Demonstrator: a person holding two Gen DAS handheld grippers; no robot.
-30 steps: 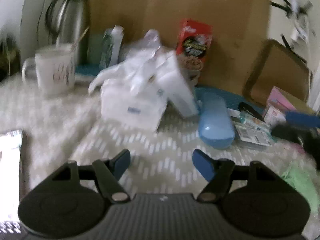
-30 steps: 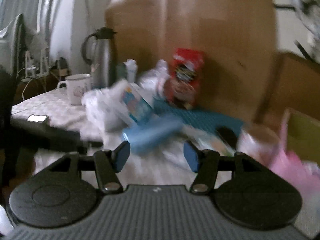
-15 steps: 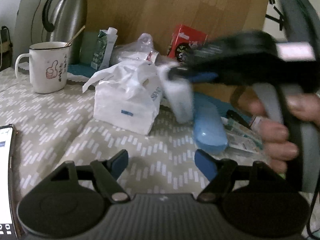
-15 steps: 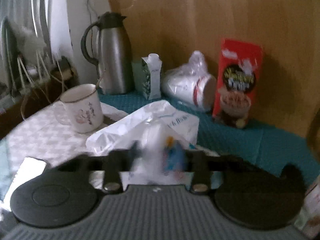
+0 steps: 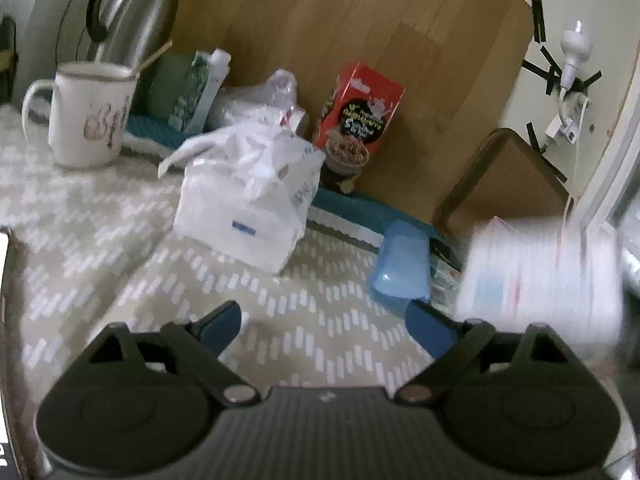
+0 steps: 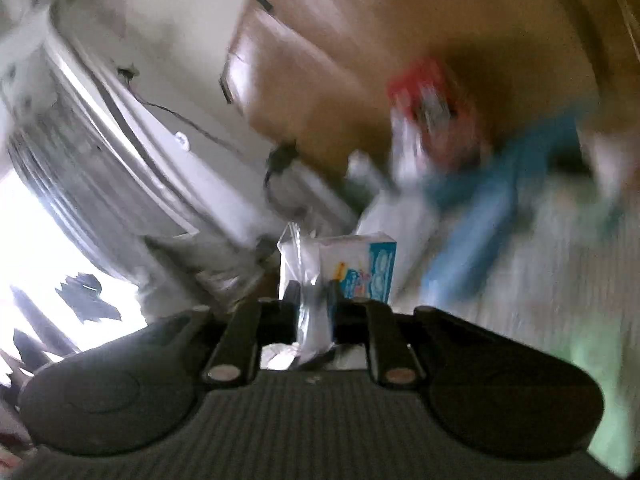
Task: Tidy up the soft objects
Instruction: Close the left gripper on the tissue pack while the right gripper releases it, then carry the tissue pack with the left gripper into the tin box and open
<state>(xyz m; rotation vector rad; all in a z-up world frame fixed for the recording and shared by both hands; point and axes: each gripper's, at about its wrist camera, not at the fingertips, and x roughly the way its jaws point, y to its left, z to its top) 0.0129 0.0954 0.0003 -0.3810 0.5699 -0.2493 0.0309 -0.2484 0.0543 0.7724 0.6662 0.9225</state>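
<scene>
A large white tissue bundle (image 5: 248,200) in a loose plastic bag lies on the patterned tablecloth (image 5: 120,240) in the left wrist view. My left gripper (image 5: 322,312) hovers low in front of it, its jaws opening with nothing between them. In the right wrist view my right gripper (image 6: 312,296) is rolled over and closing on the clear wrapper of a small tissue pack (image 6: 360,268) with blue print, and its pads pinch the plastic. The same pack shows as a white blur (image 5: 536,276) at the right of the left wrist view.
A blue case (image 5: 400,268) lies right of the bundle. Behind stand a white mug (image 5: 88,116), a steel thermos (image 5: 132,8), a green carton (image 5: 200,84) and a red cereal box (image 5: 360,116). A chair back (image 5: 504,184) rises at the right. A phone (image 5: 4,280) lies at the left edge.
My right gripper closed on the small tissue pack beside the bundle, then swung it away to the right while rolling. My left gripper's jaws spread wider and it tilted slightly.
</scene>
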